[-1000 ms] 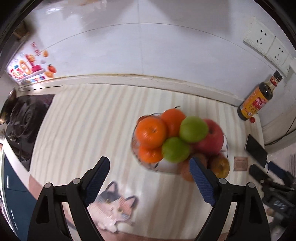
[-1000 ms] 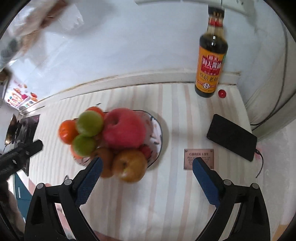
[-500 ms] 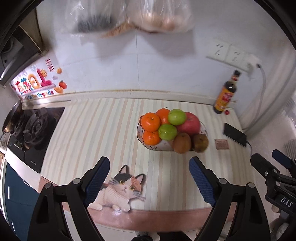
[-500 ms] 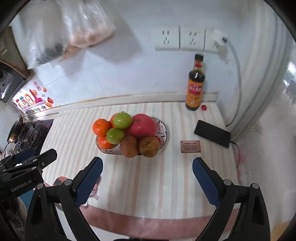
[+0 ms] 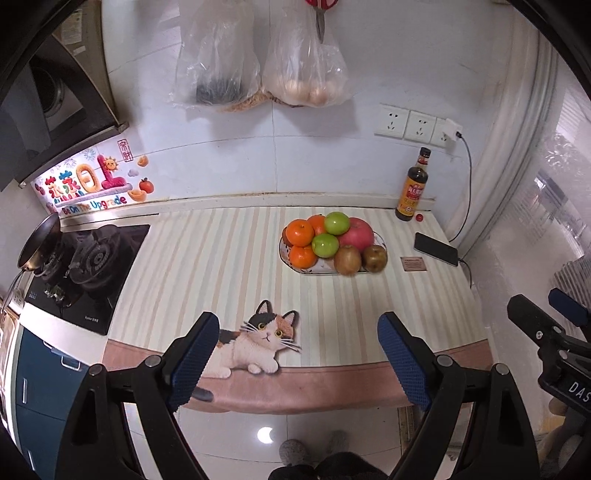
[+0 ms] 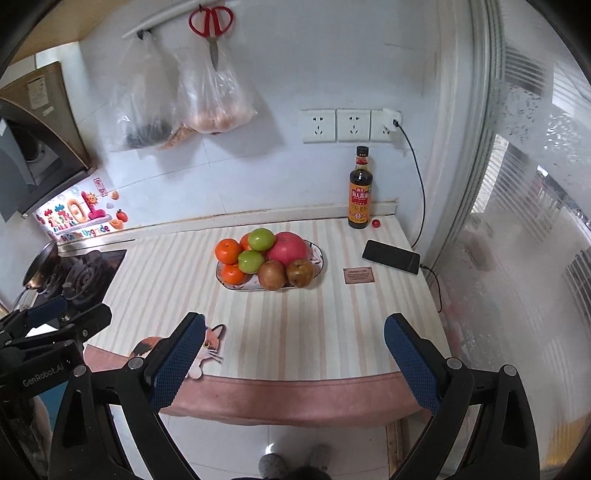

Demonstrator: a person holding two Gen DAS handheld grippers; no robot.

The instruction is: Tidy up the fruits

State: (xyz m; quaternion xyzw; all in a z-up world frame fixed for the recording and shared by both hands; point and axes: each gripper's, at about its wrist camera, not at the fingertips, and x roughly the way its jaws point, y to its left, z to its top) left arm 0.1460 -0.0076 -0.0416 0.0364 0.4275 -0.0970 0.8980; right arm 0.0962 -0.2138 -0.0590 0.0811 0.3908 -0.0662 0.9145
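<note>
From the left wrist view, the left gripper hangs out over the counter's near edge, jaws spread wide with nothing between them. Beneath it, a cat picture lies on the striped countertop. Off to the left sits a gas stove with a pan on it. On the wall hang two plastic bags, and a sauce bottle stands at the back right with a small red cap just beside it. A phone lies on charge, a small brown card near it. Nothing stands between the gripper and the plate, which sits right of centre, piled with fruit: three oranges, two green apples, a big red apple, and two brown fruits at the front. The right gripper pokes in at the right edge.

Over to the right wrist view: the right gripper is also released, pads far apart and empty. Red scissors hang above the bags. Bottle, phone and card line the right side. The plate sits mid-counter, well apart from the fingers, oranges on its left, red apple on the right. The left gripper shows at the left.
</note>
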